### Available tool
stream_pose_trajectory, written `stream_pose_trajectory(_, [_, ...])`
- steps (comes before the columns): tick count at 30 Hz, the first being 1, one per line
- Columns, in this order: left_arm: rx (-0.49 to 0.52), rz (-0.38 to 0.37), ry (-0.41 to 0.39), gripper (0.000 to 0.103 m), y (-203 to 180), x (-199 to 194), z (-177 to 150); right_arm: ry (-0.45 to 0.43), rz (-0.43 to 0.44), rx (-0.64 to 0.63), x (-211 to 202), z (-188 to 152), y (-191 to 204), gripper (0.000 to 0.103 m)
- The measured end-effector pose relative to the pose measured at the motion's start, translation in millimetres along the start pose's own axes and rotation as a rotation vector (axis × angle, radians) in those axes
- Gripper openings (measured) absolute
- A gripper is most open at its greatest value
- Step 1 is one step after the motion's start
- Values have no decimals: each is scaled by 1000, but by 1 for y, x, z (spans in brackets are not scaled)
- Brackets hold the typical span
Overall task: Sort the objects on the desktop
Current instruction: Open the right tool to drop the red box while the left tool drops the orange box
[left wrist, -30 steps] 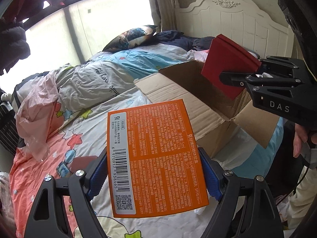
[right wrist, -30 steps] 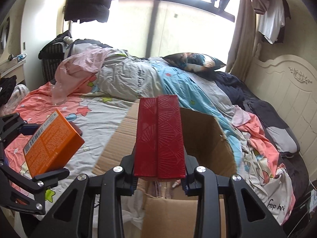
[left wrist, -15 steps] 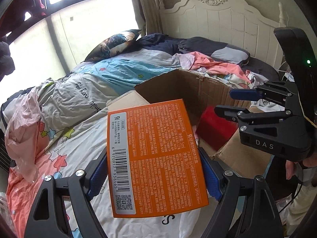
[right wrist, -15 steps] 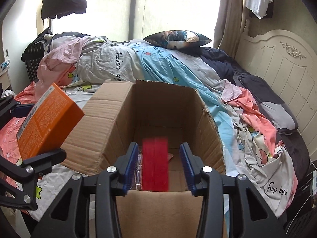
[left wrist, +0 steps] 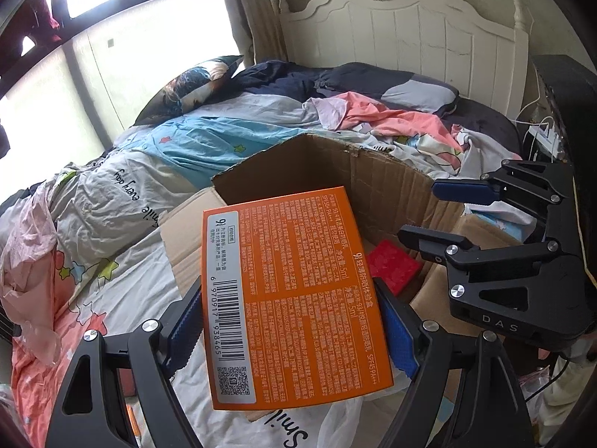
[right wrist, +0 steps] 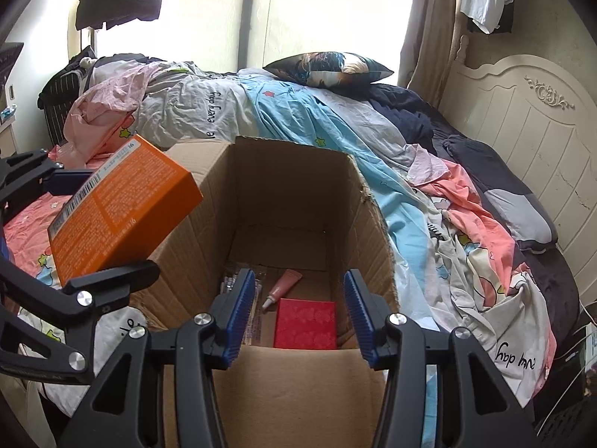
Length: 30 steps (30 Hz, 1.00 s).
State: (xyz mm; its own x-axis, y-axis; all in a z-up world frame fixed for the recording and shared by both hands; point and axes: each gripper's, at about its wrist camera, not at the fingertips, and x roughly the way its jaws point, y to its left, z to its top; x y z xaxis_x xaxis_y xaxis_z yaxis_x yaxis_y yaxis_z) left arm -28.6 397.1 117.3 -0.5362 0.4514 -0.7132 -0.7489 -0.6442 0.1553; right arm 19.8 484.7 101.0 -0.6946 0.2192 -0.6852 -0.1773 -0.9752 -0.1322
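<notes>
Left wrist cam sits behind the left claw [left wrist: 291, 321], looks forward and slightly down over the cardboard box [left wrist: 373, 183] toward the headboard [left wrist: 403, 37]; orange box [left wrist: 294, 295] fills the near field. Right wrist cam sits behind the right claw [right wrist: 298, 313], tight on the box's near edge, looks down into it, window [right wrist: 253, 18] beyond. Shared: cardboard box [right wrist: 280, 194] interior, red box [left wrist: 391, 265] [right wrist: 306, 323], bed [left wrist: 242, 142], pillow [right wrist: 328, 67]. Each cam sees the other claw: right claw [left wrist: 433, 209] at right edge, left claw [right wrist: 67, 224] at left edge.
</notes>
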Motion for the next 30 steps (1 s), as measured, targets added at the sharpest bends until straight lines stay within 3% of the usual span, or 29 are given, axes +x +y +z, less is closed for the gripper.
stream_pose_trajectory(24, [6, -24, -15, 84, -25, 23, 36, -5, 1, 94, 10, -11, -36, 46])
stream_pose_trajectory(27, [12, -23, -10, 87, -30, 27, 41, -3, -13, 101, 10, -12, -39, 46])
stream_pose_trajectory(30, [12, 8, -1, 102, -32, 31, 41, -2, -30, 111, 11, -13, -43, 46])
